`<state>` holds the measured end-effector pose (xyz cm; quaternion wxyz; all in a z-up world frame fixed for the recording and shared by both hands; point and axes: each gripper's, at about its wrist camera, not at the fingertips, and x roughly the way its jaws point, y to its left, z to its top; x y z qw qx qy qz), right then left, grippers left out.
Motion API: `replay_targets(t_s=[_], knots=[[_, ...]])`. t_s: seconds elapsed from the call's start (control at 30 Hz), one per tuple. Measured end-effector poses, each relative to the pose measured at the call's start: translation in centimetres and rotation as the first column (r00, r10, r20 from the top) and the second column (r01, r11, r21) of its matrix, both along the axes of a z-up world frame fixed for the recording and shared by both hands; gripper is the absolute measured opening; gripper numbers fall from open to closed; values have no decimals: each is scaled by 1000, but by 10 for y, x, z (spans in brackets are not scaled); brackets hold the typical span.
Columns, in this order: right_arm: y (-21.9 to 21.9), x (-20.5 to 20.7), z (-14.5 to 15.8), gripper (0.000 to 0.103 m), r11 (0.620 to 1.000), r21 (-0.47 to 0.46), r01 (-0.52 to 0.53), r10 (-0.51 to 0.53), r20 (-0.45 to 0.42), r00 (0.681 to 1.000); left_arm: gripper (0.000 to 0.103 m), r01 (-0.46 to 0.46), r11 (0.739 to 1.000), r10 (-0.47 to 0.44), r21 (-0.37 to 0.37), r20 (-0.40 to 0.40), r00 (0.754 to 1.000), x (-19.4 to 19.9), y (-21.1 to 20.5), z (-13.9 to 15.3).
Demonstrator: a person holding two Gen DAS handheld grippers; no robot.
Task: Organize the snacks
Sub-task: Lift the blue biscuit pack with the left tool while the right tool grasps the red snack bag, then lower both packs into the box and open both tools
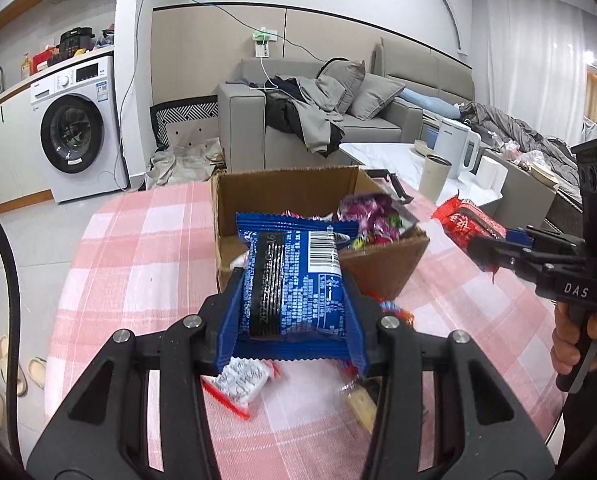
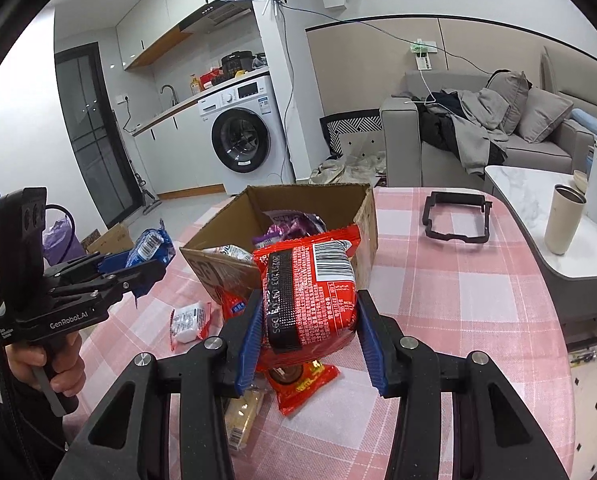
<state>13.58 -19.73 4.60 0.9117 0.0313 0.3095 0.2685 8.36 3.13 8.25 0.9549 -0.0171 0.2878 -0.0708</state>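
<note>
In the left wrist view my left gripper (image 1: 292,280) is shut on a blue snack packet (image 1: 294,264), held above the pink checked table in front of an open cardboard box (image 1: 282,188). The box holds purple and other packets (image 1: 372,208). To the right, my right gripper (image 1: 478,240) carries a red packet (image 1: 462,220) beside the box. In the right wrist view the right gripper (image 2: 310,300) is shut on that red packet (image 2: 310,280), just before the box (image 2: 298,204). The left gripper (image 2: 150,268) with the blue packet (image 2: 150,246) hangs at the left.
Loose snacks lie on the tablecloth (image 2: 438,280) below the grippers: a white packet (image 2: 188,322), a red packet (image 2: 302,384) and a pale cracker pack (image 2: 242,416). A black frame (image 2: 456,216) lies right of the box. A marble side table (image 2: 538,184) with a cup (image 2: 564,220) stands beyond.
</note>
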Motion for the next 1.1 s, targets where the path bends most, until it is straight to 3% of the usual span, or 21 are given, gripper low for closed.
replay_targets(t_s=[0.53, 1.1], knots=[[25, 31, 28, 45, 1000, 27, -2, 1, 47, 999, 42, -36, 999, 36, 1, 13, 999, 56, 4, 22], [35, 67, 37, 45, 998, 64, 21, -23, 42, 999, 42, -55, 998, 55, 10, -2, 998, 108, 7, 15]])
